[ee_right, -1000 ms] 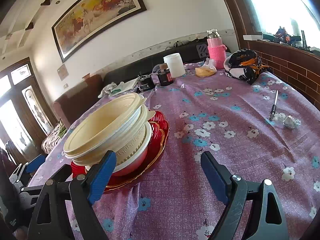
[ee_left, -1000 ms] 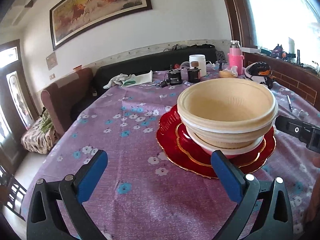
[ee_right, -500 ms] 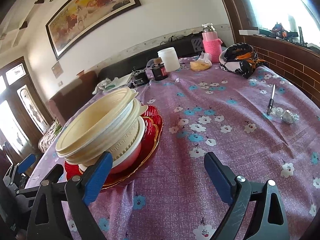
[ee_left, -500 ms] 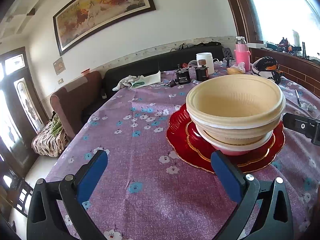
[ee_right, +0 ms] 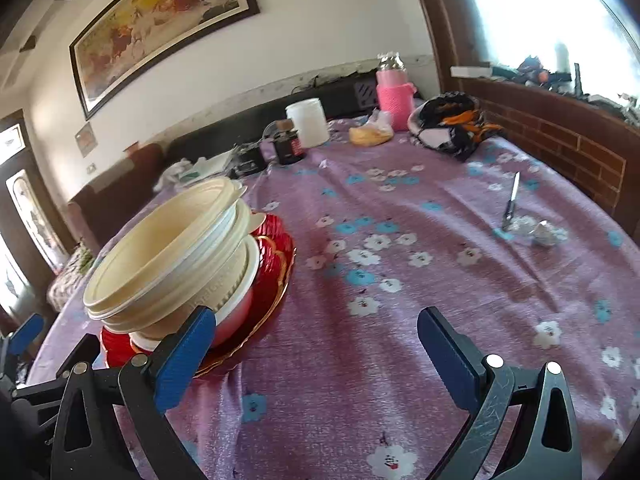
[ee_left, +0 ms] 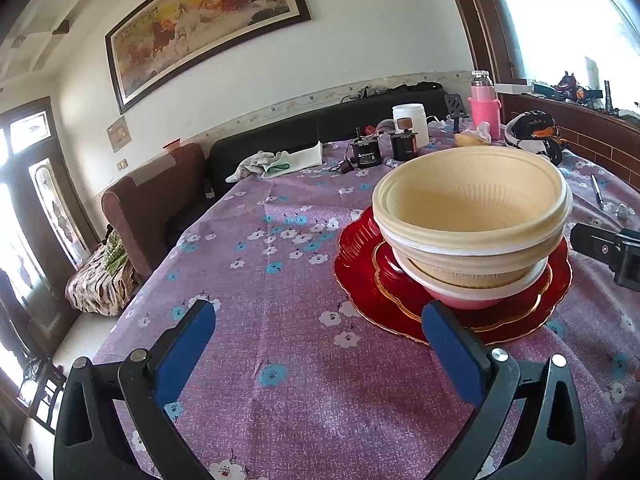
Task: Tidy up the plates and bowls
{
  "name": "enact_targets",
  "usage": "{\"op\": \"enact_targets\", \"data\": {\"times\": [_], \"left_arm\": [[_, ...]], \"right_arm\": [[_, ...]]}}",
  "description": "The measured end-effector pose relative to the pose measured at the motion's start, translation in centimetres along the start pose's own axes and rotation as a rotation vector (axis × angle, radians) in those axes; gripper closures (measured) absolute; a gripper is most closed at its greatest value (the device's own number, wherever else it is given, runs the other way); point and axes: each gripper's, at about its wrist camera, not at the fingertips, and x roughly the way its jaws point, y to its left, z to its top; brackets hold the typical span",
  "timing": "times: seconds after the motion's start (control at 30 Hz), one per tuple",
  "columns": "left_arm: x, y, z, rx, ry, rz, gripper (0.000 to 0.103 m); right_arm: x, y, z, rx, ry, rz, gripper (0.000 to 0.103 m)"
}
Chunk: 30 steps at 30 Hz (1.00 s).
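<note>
Stacking appears finished: bowls (ee_left: 472,216) are nested on red plates (ee_left: 360,272) mid-table (ee_left: 280,400); both grippers' fingers (ee_left: 182,348) (ee_right: 444,354) are released, so only withdrawal is judged needed.

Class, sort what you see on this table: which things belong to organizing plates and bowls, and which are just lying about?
Belongs to the job:
cream bowls
pink bowl
red plates

Just lying about:
pink flask
white jar
pen
cap

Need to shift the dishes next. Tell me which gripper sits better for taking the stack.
Probably the left gripper: the bowls and red plates sit nearly ahead of its open fingers. The right gripper faces mostly bare tablecloth.
</note>
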Motion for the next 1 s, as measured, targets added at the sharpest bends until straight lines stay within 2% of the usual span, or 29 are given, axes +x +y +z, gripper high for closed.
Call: {"op": "enact_targets", "data": {"times": [0.57,1.0], "left_arm": [[0.15,-0.1,0.01,0.007,0.01,0.01,0.0],[0.14,-0.02,-0.1,0.01,0.01,0.022,0.0]], "right_arm": [[-0.3,0.49,-0.14,-0.026,-0.004,-0.109,0.001],[-0.36,0.64,-0.12,-0.037,-0.006,-0.134,0.001]]}}
